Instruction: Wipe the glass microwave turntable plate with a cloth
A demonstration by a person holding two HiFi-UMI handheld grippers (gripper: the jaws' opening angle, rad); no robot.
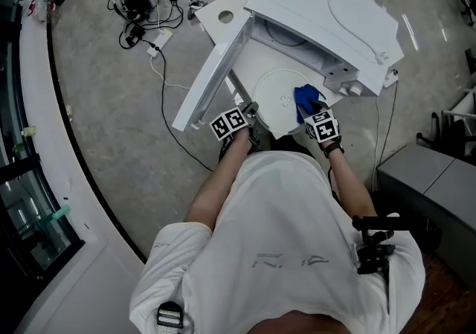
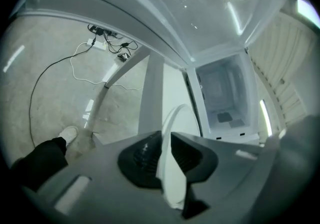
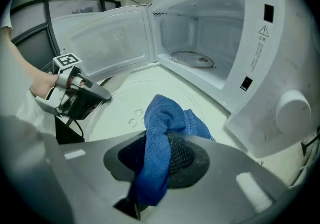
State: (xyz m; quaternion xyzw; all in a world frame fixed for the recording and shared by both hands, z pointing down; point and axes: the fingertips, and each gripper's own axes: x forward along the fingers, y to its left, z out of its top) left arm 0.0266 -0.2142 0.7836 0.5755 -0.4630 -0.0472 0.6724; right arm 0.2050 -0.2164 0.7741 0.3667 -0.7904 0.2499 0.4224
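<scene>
The right gripper (image 3: 159, 160) is clamped on a bunched blue cloth (image 3: 165, 120), whose free end lies on the glass turntable plate (image 3: 122, 106) just ahead of its jaws. Across the plate, the left gripper (image 2: 166, 150) pinches the plate's rim, jaws nearly together. Pressing hard far from that thin pinch could lever the smooth glass loose and drop it in front of the open microwave (image 3: 210, 28).

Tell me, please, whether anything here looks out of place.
The glass plate is out of the microwave, gripped by its rim in the left gripper while the right gripper holds a blue cloth on it. That suits wiping; nothing looks spilled.
</scene>
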